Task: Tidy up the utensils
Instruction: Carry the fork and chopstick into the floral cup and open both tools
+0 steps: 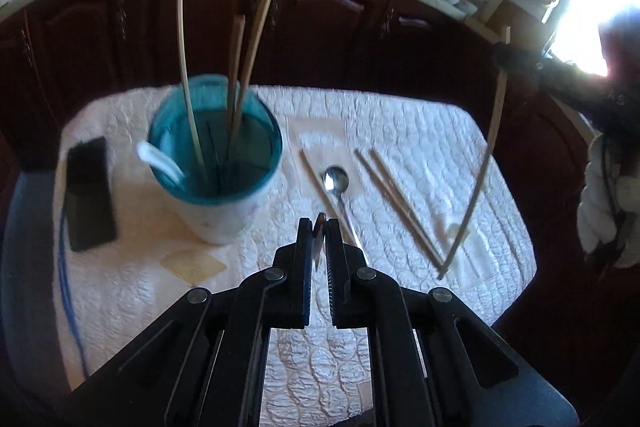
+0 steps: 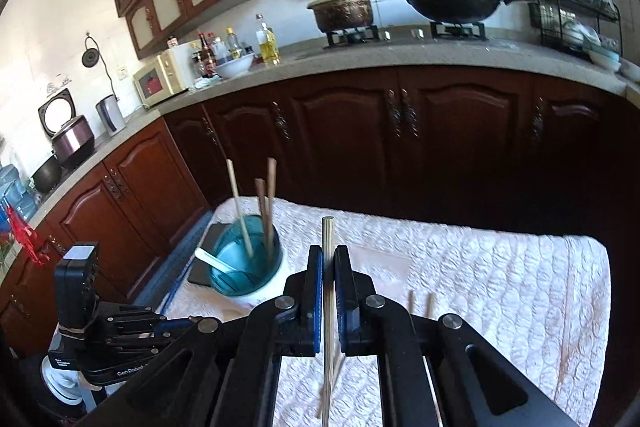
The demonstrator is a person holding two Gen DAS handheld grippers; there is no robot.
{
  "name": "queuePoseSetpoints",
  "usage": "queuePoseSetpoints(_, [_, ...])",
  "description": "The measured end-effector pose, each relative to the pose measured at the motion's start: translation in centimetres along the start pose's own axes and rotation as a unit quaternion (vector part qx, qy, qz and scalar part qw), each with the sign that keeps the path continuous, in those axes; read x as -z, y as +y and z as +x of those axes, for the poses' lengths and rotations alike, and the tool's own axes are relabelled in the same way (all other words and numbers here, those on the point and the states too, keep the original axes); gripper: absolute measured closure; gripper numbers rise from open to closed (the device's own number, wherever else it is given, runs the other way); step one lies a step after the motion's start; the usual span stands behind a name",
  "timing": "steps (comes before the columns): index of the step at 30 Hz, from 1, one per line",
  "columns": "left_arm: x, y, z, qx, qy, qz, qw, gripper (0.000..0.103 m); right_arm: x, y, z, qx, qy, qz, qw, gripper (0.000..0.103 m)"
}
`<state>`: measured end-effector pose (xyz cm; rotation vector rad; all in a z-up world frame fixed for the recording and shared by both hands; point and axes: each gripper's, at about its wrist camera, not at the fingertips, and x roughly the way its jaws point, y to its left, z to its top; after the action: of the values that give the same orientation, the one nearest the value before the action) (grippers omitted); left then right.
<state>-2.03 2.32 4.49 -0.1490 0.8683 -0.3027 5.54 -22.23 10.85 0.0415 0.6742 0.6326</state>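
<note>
My right gripper (image 2: 329, 259) is clamped on a long pale wooden chopstick (image 2: 328, 307), held upright between the blue-padded jaws, above the white quilted tablecloth (image 2: 500, 287). From the left wrist view that same chopstick hangs steeply over the table's right side, lower tip near the cloth. My left gripper (image 1: 319, 227) has its jaws nearly together around a small thin item I cannot identify. A teal-rimmed white plastic cup (image 1: 216, 163) stands on the cloth with three wooden chopsticks (image 1: 236, 75) and a white plastic spoon (image 1: 160, 159) in it. On the cloth beside the cup: a metal spoon (image 1: 337, 183), a single chopstick (image 1: 316, 179) touching it, a chopstick pair (image 1: 396, 203) further right. A black rectangular box (image 1: 89, 195) lies left of the cup.
</note>
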Motion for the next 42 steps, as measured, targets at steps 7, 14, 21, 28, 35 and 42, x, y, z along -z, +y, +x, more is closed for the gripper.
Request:
queuePoseSetpoints(7, [-3.7,1.3,-4.5,-0.001,-0.047,0.000,0.9989,0.098,-3.1,3.0,0.0,-0.023,-0.038,-0.008,0.999,0.098])
queuePoseSetpoints(14, [-7.4,3.6,-6.5,-0.031,-0.090,-0.008,0.9954,0.098,-6.9,5.8,2.1,-0.038,-0.069,-0.007,0.997,0.098])
queuePoseSetpoints(21, [-9.2,6.2,-5.0,-0.068,-0.095,-0.022,0.9929,0.098,-9.3,7.4,5.5,-0.029,-0.084,-0.010,0.996,0.098])
queuePoseSetpoints(28, [-9.6,7.9,-2.0,-0.088,-0.079,-0.031,0.9924,0.098,-10.3,7.6,9.6,-0.027,-0.097,0.011,0.995,0.098])
queuePoseSetpoints(35, [-9.3,9.0,1.6,-0.102,-0.058,-0.042,0.9922,0.098,-9.3,7.4,13.1,-0.007,-0.099,0.007,0.995,0.098])
queuePoseSetpoints(42, [-8.6,9.5,3.8,-0.113,-0.046,-0.046,0.9915,0.098,-7.1,6.0,15.5,-0.013,-0.059,0.028,0.998,0.098])
